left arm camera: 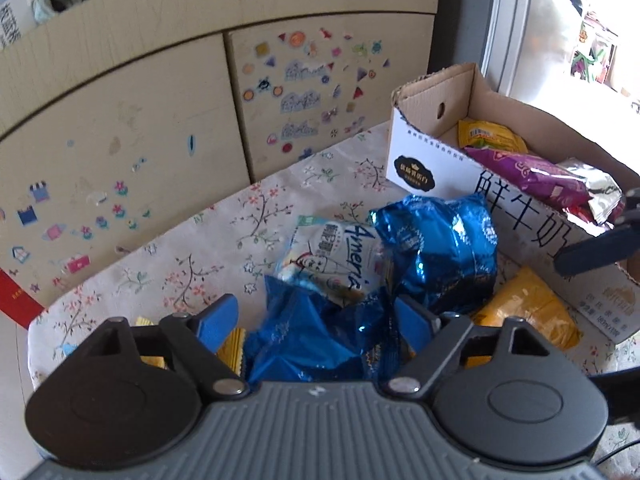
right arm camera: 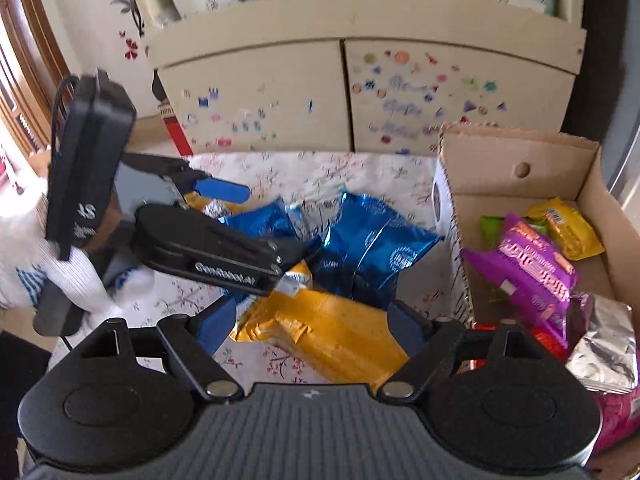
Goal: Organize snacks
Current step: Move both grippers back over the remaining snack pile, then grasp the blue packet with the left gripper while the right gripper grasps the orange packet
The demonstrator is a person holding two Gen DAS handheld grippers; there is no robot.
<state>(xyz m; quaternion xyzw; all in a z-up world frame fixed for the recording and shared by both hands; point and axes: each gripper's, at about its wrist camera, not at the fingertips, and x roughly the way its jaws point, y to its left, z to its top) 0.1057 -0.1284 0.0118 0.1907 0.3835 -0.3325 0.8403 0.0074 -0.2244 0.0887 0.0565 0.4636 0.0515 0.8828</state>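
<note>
Snack packets lie heaped on a floral tablecloth (left arm camera: 160,264). My left gripper (left arm camera: 316,320) stands open low over a crumpled blue foil bag (left arm camera: 312,340) that lies between its blue fingers; a gap shows at the left finger. Beyond it sit a white printed packet (left arm camera: 340,256) and a second blue foil bag (left arm camera: 444,252). My right gripper (right arm camera: 314,320) is open around a yellow bag (right arm camera: 320,332). In the right wrist view the left gripper (right arm camera: 256,224) reaches in from the left over the blue bags (right arm camera: 368,240).
A cardboard box (right arm camera: 520,168) on the right holds purple (right arm camera: 536,272), yellow (right arm camera: 564,228), green and silver (right arm camera: 608,348) packets. A sticker-covered cabinet (left arm camera: 120,120) stands right behind the table. A white-gloved hand (right arm camera: 20,272) holds the left gripper.
</note>
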